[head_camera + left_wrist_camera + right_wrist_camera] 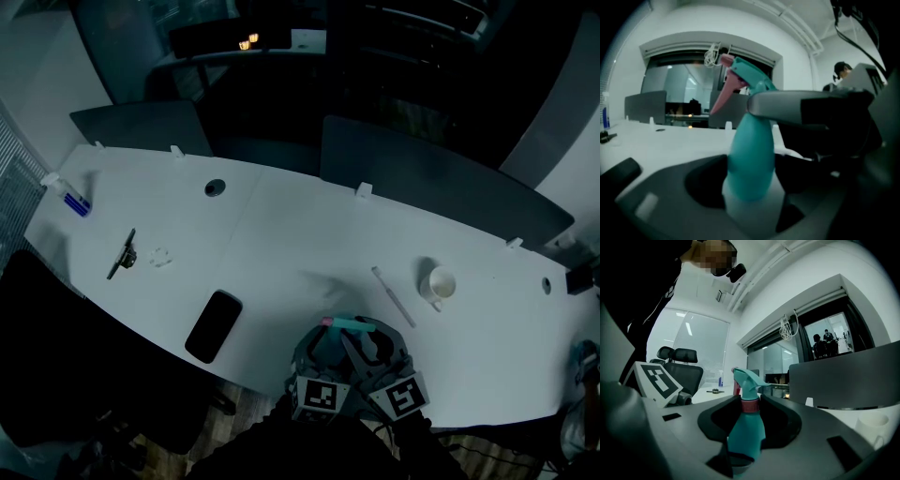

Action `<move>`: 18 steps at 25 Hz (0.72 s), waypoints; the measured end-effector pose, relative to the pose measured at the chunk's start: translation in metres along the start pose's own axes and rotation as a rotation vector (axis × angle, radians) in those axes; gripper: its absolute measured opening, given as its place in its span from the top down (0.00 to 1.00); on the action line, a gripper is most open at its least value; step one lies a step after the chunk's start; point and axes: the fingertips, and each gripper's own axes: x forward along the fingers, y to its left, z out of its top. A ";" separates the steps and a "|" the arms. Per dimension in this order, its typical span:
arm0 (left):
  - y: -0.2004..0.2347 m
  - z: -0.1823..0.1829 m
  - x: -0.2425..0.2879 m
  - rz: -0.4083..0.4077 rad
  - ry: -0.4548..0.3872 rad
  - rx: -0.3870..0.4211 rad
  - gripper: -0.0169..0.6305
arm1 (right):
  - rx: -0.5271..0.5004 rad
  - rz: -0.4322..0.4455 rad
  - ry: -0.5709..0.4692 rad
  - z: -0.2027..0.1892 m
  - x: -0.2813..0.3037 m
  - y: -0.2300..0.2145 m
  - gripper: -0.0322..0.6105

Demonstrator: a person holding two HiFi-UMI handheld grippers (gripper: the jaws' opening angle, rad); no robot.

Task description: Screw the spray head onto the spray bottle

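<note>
**Both grippers engaged**

Left gripper [751, 187], tipped slightly downward, clamps the spray bottle [751, 154] low on its body. Right gripper [749, 420], level, clamps the spray head [749, 380] at its collar. They sit close together.

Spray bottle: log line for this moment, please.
left gripper: shut on spray bottle | right gripper: shut on spray head collar | head on bottle, tightness unclear

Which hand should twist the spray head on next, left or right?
Right, probably. Right gripper jaws grip the pink collar under the spray head; left gripper jaws hold the bottle body.
</note>
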 end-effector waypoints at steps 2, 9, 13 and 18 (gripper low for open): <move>-0.001 -0.002 0.000 -0.041 0.021 0.036 0.47 | 0.009 -0.003 0.002 -0.001 0.000 0.000 0.74; 0.000 0.001 0.003 -0.385 0.044 0.137 0.40 | 0.023 0.015 -0.005 0.000 0.002 -0.002 0.74; -0.003 0.003 0.002 -0.330 0.017 0.136 0.47 | 0.016 0.017 -0.007 -0.001 0.001 -0.001 0.74; 0.000 0.004 0.004 0.008 0.014 0.050 0.47 | 0.025 0.002 -0.012 0.000 0.002 -0.004 0.74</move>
